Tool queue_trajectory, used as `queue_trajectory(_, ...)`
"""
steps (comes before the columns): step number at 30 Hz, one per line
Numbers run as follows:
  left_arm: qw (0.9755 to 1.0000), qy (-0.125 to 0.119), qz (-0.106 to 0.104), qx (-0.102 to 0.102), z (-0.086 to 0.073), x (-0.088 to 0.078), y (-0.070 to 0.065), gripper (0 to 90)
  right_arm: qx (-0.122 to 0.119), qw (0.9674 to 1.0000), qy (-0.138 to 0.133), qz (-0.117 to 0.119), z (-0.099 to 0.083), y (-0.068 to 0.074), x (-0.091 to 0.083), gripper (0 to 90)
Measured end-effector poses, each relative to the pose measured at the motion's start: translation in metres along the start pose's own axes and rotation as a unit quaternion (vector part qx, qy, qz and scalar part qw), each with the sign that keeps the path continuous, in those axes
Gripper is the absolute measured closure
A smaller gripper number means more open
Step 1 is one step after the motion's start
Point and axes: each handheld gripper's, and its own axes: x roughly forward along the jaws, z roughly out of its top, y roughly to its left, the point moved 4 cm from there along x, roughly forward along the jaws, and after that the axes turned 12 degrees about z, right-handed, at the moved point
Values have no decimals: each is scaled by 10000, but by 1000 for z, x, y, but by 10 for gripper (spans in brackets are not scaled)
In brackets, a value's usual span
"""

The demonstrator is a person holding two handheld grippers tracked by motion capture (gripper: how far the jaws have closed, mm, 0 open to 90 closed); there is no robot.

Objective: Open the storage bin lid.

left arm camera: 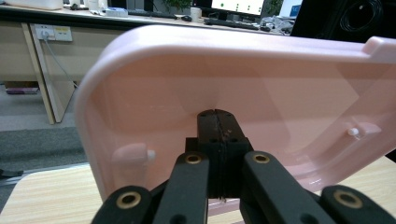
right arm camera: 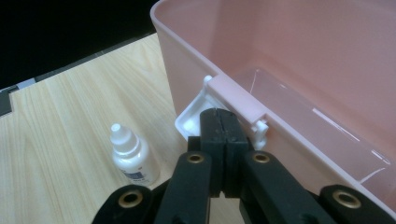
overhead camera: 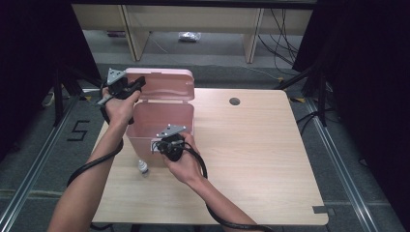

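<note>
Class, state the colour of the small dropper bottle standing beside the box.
White dropper bottle, clearest in the right gripper view.

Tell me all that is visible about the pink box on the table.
The pink box looks like smooth plastic, with rounded corners. It stands upright near the left edge of the wooden table, and its hinged lid is raised upright behind it. The inside appears empty. A white latch hangs at the front rim. The left hand-held gripper, shut, is at the lid; the right hand-held gripper, shut, is at the latch.
</note>
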Motion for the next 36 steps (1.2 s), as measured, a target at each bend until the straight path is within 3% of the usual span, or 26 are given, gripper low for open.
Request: queue_trajectory(36,9994,302,140,30,-15,21,0,893,0,10000,-26,29,0,0,0,900)
